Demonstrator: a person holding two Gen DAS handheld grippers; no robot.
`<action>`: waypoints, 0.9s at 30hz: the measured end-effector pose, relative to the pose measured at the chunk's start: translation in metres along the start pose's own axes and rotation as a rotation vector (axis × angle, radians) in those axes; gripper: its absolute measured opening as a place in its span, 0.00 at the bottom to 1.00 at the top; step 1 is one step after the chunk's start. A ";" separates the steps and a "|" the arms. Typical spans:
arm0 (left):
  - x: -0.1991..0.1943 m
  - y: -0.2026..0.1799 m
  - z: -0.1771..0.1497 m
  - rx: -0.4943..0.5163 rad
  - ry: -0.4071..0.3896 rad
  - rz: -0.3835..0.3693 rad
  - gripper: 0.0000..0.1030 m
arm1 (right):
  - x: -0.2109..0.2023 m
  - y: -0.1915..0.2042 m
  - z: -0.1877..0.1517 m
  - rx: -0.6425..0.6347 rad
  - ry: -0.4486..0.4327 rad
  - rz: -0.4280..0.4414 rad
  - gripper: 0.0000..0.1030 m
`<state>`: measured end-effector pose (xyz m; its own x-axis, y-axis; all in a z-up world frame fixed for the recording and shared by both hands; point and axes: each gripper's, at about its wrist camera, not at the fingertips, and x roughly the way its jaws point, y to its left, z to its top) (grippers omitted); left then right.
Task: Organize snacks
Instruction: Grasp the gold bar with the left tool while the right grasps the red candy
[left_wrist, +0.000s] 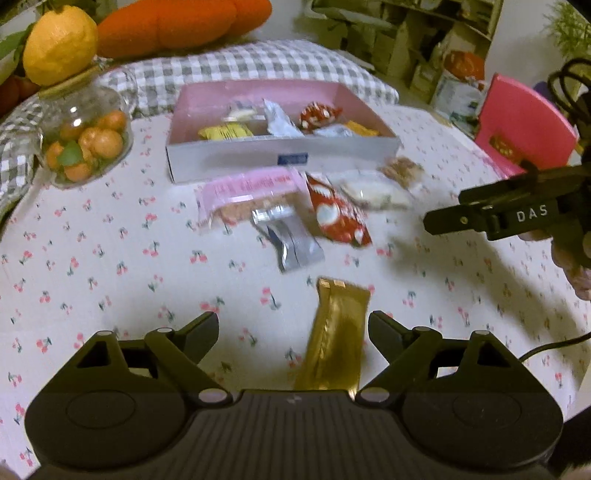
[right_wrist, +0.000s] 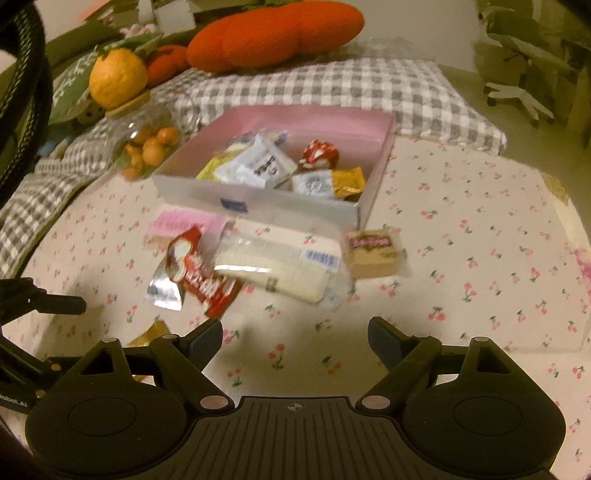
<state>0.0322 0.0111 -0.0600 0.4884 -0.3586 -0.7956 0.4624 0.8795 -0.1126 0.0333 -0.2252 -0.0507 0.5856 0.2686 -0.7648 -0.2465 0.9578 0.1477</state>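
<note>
A pink-lined box (left_wrist: 229, 155) (right_wrist: 295, 206) sits on the cherry-print tablecloth and holds several wrapped snacks. In front of it lie loose snacks: a pink packet (left_wrist: 247, 188), a silver packet (left_wrist: 288, 236), a red packet (left_wrist: 340, 214) (right_wrist: 199, 273), a white packet (left_wrist: 373, 192) (right_wrist: 280, 262) and a brown square packet (right_wrist: 373, 251). A gold bar (left_wrist: 336, 339) lies between the open fingers of my left gripper (left_wrist: 293, 325), close to the right finger, not pinched. My right gripper (right_wrist: 295, 328) (left_wrist: 443, 210) stands open over bare cloth, short of the white packet.
A glass jar of small oranges (left_wrist: 85, 144) with a lemon-shaped lid (left_wrist: 59, 44) stands at the left. Behind the box lie a checkered cushion (left_wrist: 258, 62) and a plush carrot (left_wrist: 177, 26). A pink lid (left_wrist: 524, 122) leans at the right. A cable (left_wrist: 546, 347) trails by the table edge.
</note>
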 end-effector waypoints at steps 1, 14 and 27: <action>0.001 -0.001 -0.002 0.002 0.007 -0.003 0.83 | 0.001 0.003 -0.001 -0.008 0.005 0.002 0.85; 0.002 -0.007 -0.014 0.039 0.058 -0.027 0.71 | 0.019 0.036 -0.005 -0.063 0.057 0.049 0.85; -0.001 -0.013 -0.017 0.105 0.051 -0.029 0.27 | 0.044 0.056 0.005 -0.050 0.039 0.080 0.85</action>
<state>0.0132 0.0059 -0.0683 0.4365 -0.3642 -0.8227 0.5519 0.8305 -0.0748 0.0489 -0.1590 -0.0731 0.5319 0.3392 -0.7759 -0.3304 0.9268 0.1786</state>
